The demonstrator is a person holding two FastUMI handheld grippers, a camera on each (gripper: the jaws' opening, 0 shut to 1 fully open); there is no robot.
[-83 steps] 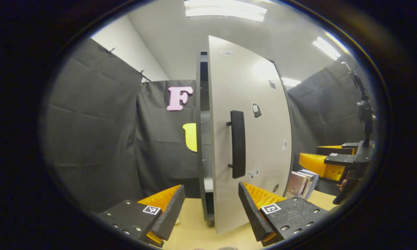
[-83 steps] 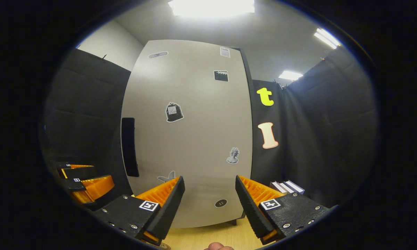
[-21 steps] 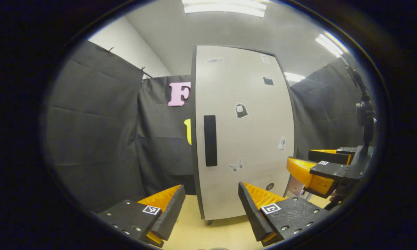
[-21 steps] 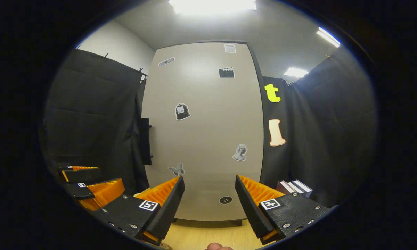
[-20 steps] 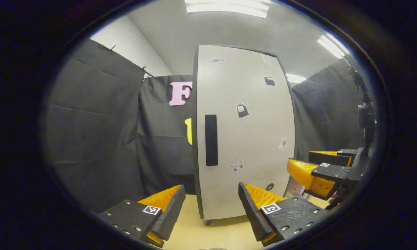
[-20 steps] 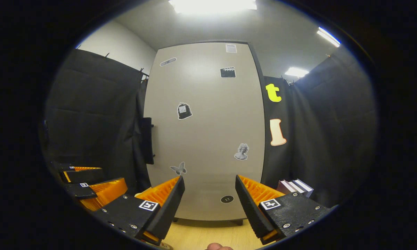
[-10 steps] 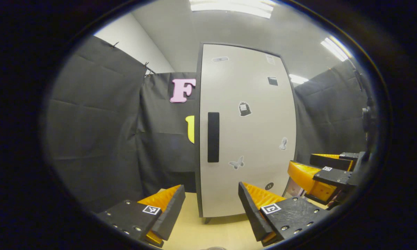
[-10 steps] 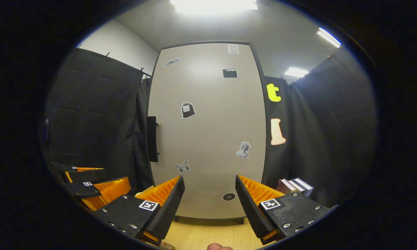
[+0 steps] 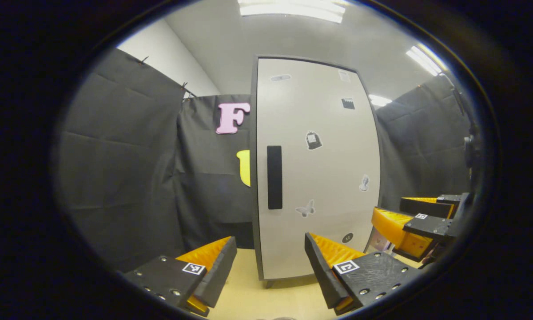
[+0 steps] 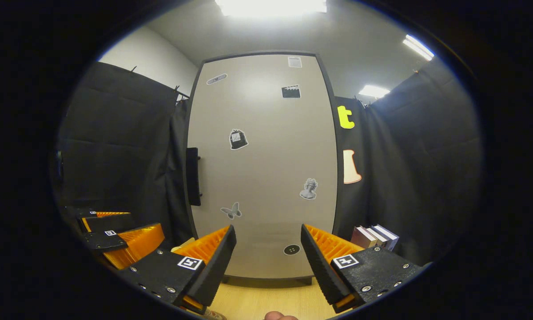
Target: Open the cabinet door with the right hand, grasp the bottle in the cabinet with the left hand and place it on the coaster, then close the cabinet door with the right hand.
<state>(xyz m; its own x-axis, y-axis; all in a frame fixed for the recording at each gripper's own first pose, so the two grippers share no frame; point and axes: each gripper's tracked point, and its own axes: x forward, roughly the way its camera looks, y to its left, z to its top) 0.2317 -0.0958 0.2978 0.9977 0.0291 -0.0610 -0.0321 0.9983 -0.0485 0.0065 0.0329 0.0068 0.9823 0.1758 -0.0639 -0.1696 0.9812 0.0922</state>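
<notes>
The shut cabinet door [image 10: 262, 169] hides whatever stands inside. At 6 o'clock in the right gripper view, a fingertip [image 10: 277, 316] is cut off by the edge. The books [image 10: 375, 237] at 4 o'clock are partly behind the right claw [image 10: 266, 258].

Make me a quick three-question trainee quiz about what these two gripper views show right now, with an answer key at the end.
1. True or false: the cabinet door is shut.
2. On which edge of the door, as the left gripper view shows it, is the black handle? A: left edge. B: right edge. C: top edge.
3. What stands on the table beside the cabinet, seen in the right gripper view?

Key
1. True.
2. A.
3. A few books.
Both the left gripper and the right gripper are open and hold nothing.
</notes>
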